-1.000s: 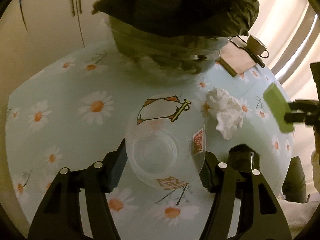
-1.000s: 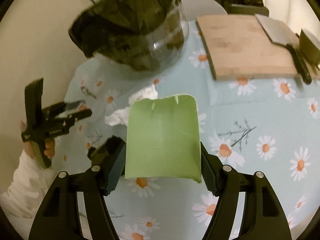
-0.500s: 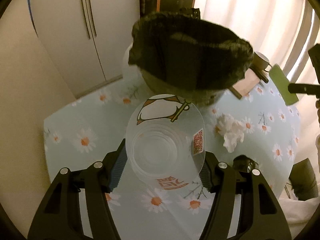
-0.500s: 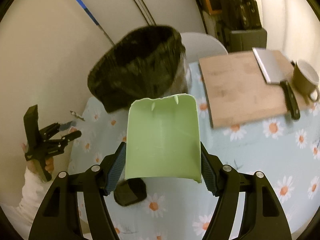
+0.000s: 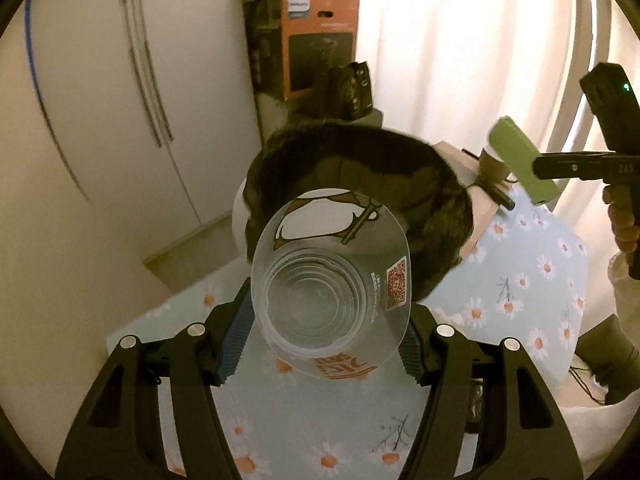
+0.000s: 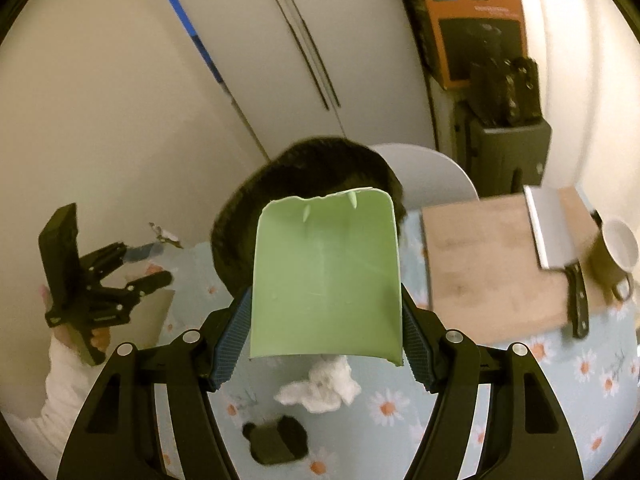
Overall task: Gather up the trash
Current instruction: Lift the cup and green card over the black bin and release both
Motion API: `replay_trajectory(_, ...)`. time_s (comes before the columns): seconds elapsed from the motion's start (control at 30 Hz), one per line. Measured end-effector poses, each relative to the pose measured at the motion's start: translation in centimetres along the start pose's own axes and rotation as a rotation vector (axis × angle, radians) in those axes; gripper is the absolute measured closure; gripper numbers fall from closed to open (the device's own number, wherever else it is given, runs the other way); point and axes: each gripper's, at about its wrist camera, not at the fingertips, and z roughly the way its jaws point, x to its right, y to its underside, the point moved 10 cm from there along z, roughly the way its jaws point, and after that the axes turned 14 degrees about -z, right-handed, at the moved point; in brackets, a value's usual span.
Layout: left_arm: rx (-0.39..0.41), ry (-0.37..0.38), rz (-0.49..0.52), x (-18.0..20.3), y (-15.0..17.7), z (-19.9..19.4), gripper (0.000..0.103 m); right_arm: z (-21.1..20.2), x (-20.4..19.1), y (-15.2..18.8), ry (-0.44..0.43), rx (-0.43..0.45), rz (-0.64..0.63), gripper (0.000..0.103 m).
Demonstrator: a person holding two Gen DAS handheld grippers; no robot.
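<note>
Left tool (image 5: pixel 326 334) clamps the clear plastic cup (image 5: pixel 330 286), right tool (image 6: pixel 326 344) clamps the green plastic piece (image 6: pixel 326 280); centre each over the black-lined bin (image 5: pixel 356 184) before you let go.

A cleaver (image 6: pixel 546 232) lies on the wooden board (image 6: pixel 492 264), mug (image 6: pixel 614 256) beside; perhaps a speaker (image 6: pixel 276 440) nearer.

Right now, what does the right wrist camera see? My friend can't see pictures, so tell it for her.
The right tool grips a torn light-green plastic piece in front of a bin lined with a black bag. Below lie a crumpled white tissue and a small dark object on the daisy tablecloth; a cutting board, cleaver and mug sit right.
</note>
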Motion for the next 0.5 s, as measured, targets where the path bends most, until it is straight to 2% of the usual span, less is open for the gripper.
replay_trajectory(0.33,0.041,0.106,0.001,1.9,-5.4,1.4,0.039,2.1,-1.9,-5.0,-0.035,0.037,-0.064,0.038)
replay_trajectory(0.5,0.033,0.105,0.023,2.5,-7.2,2.7,0.039,3.8,-2.1,-6.1,-0.031,0.014,-0.081,0.038)
